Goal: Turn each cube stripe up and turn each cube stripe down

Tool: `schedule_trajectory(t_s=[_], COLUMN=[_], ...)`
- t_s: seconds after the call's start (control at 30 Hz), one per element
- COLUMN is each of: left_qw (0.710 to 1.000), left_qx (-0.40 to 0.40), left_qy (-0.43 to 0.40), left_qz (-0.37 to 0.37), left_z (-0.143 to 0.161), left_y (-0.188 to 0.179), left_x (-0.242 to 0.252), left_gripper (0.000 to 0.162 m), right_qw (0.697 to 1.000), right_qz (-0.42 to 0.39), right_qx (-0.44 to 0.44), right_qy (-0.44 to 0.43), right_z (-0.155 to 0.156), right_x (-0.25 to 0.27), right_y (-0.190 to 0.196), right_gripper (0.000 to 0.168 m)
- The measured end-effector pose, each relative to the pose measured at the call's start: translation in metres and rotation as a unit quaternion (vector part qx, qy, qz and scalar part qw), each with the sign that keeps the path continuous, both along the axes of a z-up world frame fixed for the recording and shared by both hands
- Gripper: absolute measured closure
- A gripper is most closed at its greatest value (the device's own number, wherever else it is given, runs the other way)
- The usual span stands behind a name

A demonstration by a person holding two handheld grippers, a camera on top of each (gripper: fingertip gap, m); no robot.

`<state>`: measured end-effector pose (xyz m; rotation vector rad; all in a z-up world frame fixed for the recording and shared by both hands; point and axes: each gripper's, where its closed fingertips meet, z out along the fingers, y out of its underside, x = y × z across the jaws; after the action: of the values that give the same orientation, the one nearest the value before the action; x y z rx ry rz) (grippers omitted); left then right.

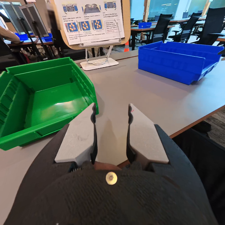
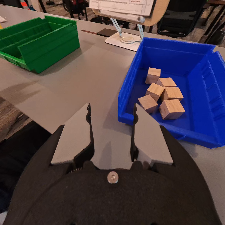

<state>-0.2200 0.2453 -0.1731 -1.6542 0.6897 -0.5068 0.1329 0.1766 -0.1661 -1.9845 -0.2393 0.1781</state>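
Since the six wooden cubes (image 2: 163, 92) in the blue bin (image 2: 129, 92) look light, rigid and probably smooth-faced, both empty, wide-spread jaws should pinch opposite flat sides.

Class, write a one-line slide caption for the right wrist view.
Open right gripper hovers beside a blue bin holding six wooden cubes; green bin sits opposite.

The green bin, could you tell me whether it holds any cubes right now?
No, the green bin shows only its bare floor in the left wrist view.
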Motion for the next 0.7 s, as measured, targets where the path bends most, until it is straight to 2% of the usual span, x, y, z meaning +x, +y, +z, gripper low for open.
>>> schedule_trajectory(t_s=[0.13, 0.17, 0.23, 0.3, 0.4, 0.47, 0.6, 0.63, 0.7], left_qw=[1.000, 1.000, 1.000, 1.000, 0.999, 0.999, 0.995, 0.993, 0.986], left_qx=[-0.002, -0.004, -0.008, -0.007, -0.013, -0.027, -0.062, -0.084, -0.127], left_qy=[0.007, 0.009, 0.015, 0.026, 0.037, 0.037, 0.050, 0.060, 0.083], left_qz=[0.011, 0.011, 0.012, 0.016, 0.021, 0.024, 0.052, 0.058, 0.066], left_z=[-0.004, -0.006, -0.011, -0.016, -0.023, -0.024, -0.031, -0.039, -0.057], left_y=[0.009, 0.011, 0.016, 0.020, 0.026, 0.033, 0.068, 0.077, 0.093], left_x=[-0.004, -0.003, 0.000, 0.001, 0.003, 0.007, 0.016, 0.019, 0.026], left_gripper=[0.110, 0.109, 0.108, 0.108, 0.107, 0.105, 0.100, 0.097, 0.092], right_qw=[0.998, 0.997, 0.996, 0.994, 0.991, 0.988, 0.985, 0.985, 0.986], right_qz=[-0.054, -0.067, -0.068, -0.061, -0.069, -0.077, -0.089, -0.090, -0.095], right_qx=[-0.014, -0.017, -0.013, -0.022, -0.012, -0.013, -0.013, -0.018, -0.033], right_qy=[-0.021, -0.034, -0.062, -0.084, -0.115, -0.131, -0.149, -0.144, -0.134], right_z=[-0.036, -0.046, -0.061, -0.072, -0.068, -0.068, -0.069, -0.070, -0.074], right_x=[0.011, 0.014, 0.014, 0.010, 0.012, 0.015, 0.021, 0.021, 0.022], right_y=[0.028, 0.036, 0.048, 0.056, 0.062, 0.064, 0.064, 0.063, 0.063], right_gripper=[0.091, 0.096, 0.123, 0.130, 0.123, 0.125, 0.126, 0.120, 0.095])
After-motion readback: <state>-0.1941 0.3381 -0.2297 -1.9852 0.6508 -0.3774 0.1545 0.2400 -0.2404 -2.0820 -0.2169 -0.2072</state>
